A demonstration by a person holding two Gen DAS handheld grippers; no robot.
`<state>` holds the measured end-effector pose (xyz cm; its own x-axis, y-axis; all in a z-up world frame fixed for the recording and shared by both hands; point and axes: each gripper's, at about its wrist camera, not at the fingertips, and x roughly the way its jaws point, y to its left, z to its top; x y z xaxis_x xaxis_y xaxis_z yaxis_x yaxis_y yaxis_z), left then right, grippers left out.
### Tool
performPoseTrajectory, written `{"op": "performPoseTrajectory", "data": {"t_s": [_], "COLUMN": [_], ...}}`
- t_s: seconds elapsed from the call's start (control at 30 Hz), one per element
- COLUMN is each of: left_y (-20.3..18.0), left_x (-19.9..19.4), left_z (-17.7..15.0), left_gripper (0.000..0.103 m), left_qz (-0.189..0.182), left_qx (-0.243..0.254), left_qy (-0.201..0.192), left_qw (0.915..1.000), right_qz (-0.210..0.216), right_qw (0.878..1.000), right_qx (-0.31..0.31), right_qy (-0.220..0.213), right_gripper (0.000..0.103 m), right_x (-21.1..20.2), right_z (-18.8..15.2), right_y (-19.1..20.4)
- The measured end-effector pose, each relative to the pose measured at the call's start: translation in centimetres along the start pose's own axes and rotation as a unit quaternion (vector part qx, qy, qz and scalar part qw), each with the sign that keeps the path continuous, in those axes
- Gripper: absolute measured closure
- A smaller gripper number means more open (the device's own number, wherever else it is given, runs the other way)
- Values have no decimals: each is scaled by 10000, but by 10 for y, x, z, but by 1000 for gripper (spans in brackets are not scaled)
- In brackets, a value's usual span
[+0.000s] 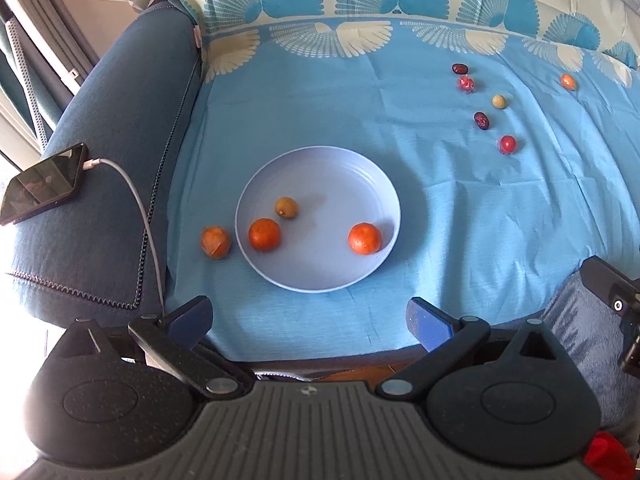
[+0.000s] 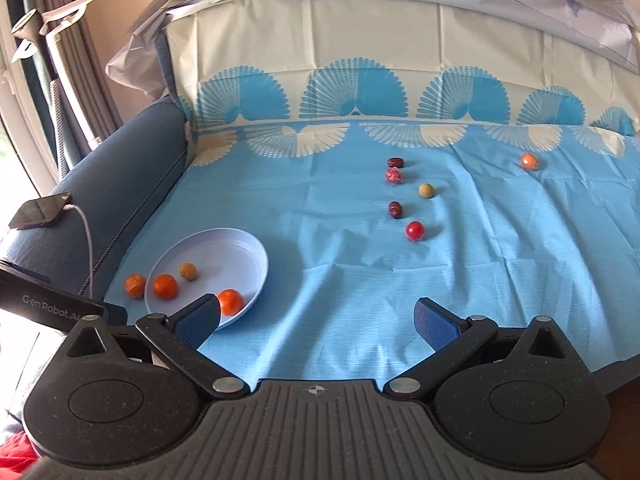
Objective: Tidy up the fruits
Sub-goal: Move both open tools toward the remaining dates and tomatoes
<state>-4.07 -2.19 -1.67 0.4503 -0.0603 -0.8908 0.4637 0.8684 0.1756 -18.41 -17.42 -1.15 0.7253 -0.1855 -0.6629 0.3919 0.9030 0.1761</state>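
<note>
Three fruits already sit in the pale blue plate (image 1: 384,184): two tangerines (image 1: 264,234) and a small brownish longan (image 1: 286,207). Another orange fruit (image 1: 216,242) lies just left of the plate, and six small ones (image 2: 415,230) remain scattered far right on the blue fan-patterned cloth (image 2: 340,280). Left gripper (image 1: 310,320) and right gripper (image 2: 318,318) both gape empty. The cloth covers a blue sofa; a charging phone (image 1: 42,184) rests on its armrest.
</note>
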Motion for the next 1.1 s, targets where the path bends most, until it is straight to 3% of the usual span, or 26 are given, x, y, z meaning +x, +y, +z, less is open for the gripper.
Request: {"op": "performPoseTrajectory", "data": {"t_s": [0.4, 0.77, 0.9, 1.1], "left_y": [-62, -147, -180, -218], "left_x": [54, 142, 183, 233], "left_z": [91, 178, 209, 234], "left_gripper": [0, 0, 0, 0], "left_qz": [-149, -521, -623, -873], "left_qx": [321, 734, 689, 836], "left_qy": [-52, -26, 23, 232], "left_qw": [9994, 9959, 9957, 9924], "right_qz": [-759, -1398, -1725, -2250], "right_qw": [9949, 9865, 9795, 9645], "right_qx": [667, 728, 747, 1283], "right_qy": [-83, -451, -727, -524], "right_gripper": [1, 1, 1, 1], "right_x": [61, 138, 188, 290], "right_z": [29, 74, 104, 145], "right_y": [-89, -167, -217, -303]}}
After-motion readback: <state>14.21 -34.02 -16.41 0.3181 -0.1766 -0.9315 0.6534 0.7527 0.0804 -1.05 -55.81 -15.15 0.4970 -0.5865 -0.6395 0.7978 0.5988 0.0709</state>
